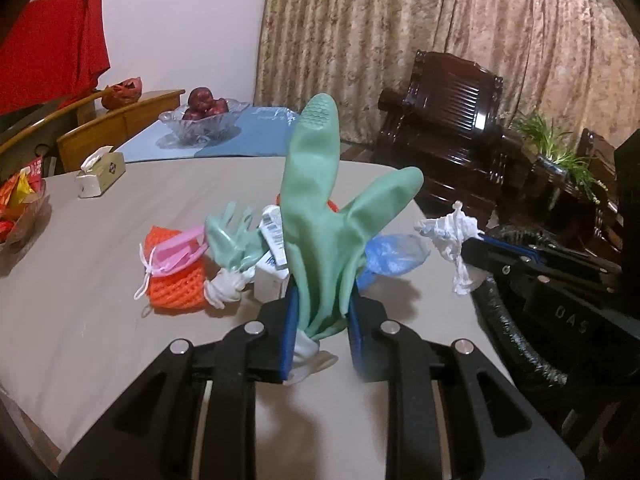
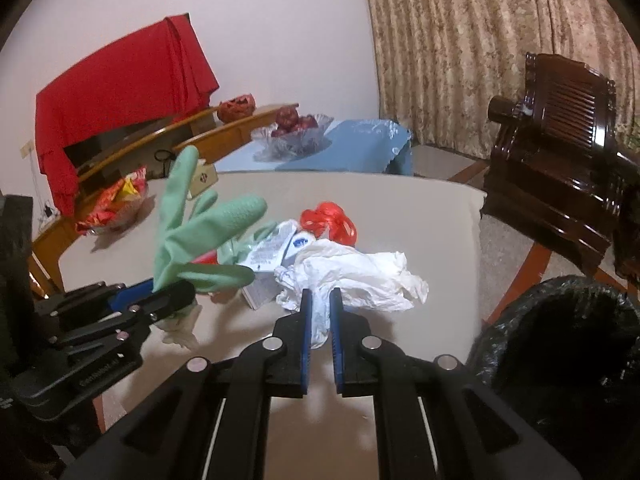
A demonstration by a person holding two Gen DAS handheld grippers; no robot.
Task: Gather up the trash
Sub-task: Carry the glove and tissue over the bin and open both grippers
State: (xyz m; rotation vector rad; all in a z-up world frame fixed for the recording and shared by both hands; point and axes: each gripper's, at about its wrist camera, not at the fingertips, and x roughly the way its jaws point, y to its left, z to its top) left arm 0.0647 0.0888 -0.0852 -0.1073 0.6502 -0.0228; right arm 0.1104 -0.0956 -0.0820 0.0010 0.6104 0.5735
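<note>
A green rubber glove (image 1: 320, 216) stands up out of my left gripper (image 1: 323, 300), whose blue pads are shut on its cuff; the right wrist view shows the same glove (image 2: 192, 236) in that gripper (image 2: 176, 290). My right gripper (image 2: 320, 304) is shut on a crumpled white plastic bag (image 2: 360, 276), also seen off the table's right edge (image 1: 452, 236). On the grey table (image 1: 100, 320) lie a second green glove (image 1: 232, 236), an orange net (image 1: 176, 280), a pink mask (image 1: 180, 248), a white box (image 1: 272, 276), a blue bag (image 1: 392, 252) and red ribbon (image 2: 330, 220).
A bin with a black liner (image 2: 560, 340) stands beside the table's right edge. A tissue box (image 1: 102, 174), a glass bowl of apples (image 1: 204, 120) and a snack bowl (image 1: 20, 208) stand toward the far left. Dark wooden chairs (image 1: 448, 120) stand beyond.
</note>
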